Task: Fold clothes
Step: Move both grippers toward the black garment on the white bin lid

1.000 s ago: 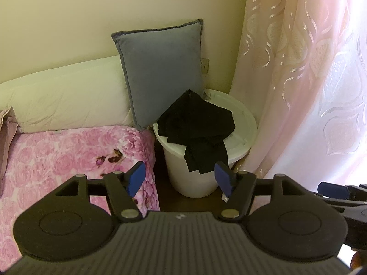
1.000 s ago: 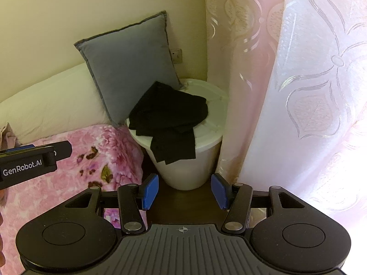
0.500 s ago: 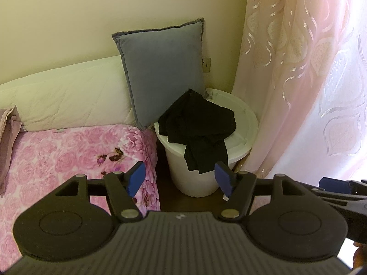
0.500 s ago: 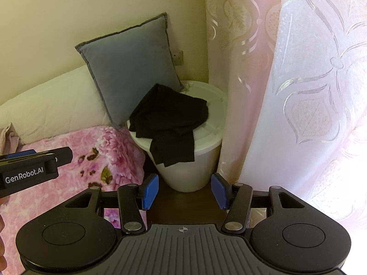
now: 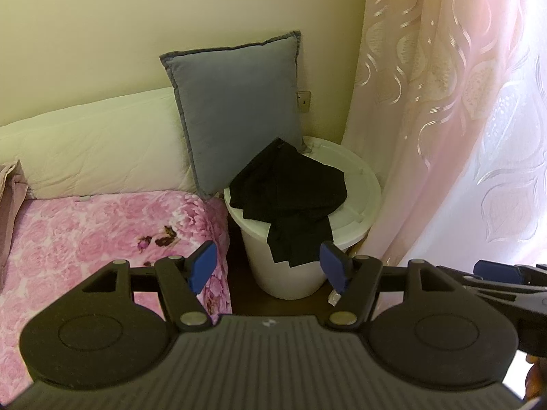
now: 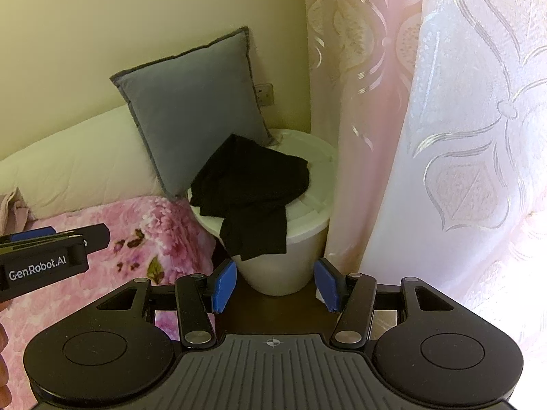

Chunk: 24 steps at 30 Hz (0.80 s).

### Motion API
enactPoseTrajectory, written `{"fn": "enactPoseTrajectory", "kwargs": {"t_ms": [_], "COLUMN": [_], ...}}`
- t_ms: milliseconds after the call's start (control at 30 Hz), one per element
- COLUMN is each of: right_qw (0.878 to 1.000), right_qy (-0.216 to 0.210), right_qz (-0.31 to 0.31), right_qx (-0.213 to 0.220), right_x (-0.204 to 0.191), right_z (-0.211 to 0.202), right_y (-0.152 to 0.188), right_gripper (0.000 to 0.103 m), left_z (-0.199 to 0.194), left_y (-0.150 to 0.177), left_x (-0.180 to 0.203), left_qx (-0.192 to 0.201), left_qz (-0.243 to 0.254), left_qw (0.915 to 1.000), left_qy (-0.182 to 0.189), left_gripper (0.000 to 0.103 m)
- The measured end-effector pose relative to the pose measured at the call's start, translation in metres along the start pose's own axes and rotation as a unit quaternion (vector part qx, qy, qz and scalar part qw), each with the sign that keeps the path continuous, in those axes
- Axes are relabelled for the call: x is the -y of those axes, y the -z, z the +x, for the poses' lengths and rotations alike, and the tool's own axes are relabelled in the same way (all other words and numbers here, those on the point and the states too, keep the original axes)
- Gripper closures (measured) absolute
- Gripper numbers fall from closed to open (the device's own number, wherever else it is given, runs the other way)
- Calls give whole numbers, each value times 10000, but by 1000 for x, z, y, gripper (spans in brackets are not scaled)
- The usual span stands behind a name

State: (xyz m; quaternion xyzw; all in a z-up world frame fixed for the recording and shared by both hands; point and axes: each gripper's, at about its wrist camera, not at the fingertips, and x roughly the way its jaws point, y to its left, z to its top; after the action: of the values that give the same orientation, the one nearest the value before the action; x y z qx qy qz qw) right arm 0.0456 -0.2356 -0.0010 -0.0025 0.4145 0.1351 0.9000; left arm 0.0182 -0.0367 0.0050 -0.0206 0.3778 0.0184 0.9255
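A crumpled black garment (image 5: 290,198) (image 6: 253,191) lies on the lid of a white bucket (image 5: 355,201) (image 6: 307,218), one end hanging over the front rim. My left gripper (image 5: 268,268) stands open, short of the bucket and below the hanging end, with nothing between its blue pads. My right gripper (image 6: 275,283) is also open and empty, in front of the bucket's base. In the right wrist view the left gripper (image 6: 51,256) pokes in from the left edge. The right gripper (image 5: 499,283) shows at the right edge of the left wrist view.
A bed with a pink floral blanket (image 5: 85,239) (image 6: 136,239) sits left of the bucket. A grey cushion (image 5: 236,109) (image 6: 195,112) leans on a white pillow (image 5: 95,150) against the wall. Pink curtains (image 5: 444,119) (image 6: 444,136) hang close on the right. Dark floor (image 6: 273,311) lies below the bucket.
Both cameras have drifted slightly, so the bucket and garment sit a little further right and lower in the views. Both grippers stay open.
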Motion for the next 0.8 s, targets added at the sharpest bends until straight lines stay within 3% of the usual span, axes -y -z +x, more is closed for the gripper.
{"fn": "enactPoseTrajectory", "kwargs": {"t_ms": [800], "right_qw": [9999], "right_qy": [-12], "right_qz": [-19], "right_qx": [-151], "right_x": [-15], "right_z": [33], "right_y": [-23], "right_gripper": [48], "left_z": [28], "left_y": [-19], "left_x": [-14], "left_qx": [-136], "left_qz": [-51], "left_qw": [9999], "left_qy": [-38], "left_gripper": [40]}}
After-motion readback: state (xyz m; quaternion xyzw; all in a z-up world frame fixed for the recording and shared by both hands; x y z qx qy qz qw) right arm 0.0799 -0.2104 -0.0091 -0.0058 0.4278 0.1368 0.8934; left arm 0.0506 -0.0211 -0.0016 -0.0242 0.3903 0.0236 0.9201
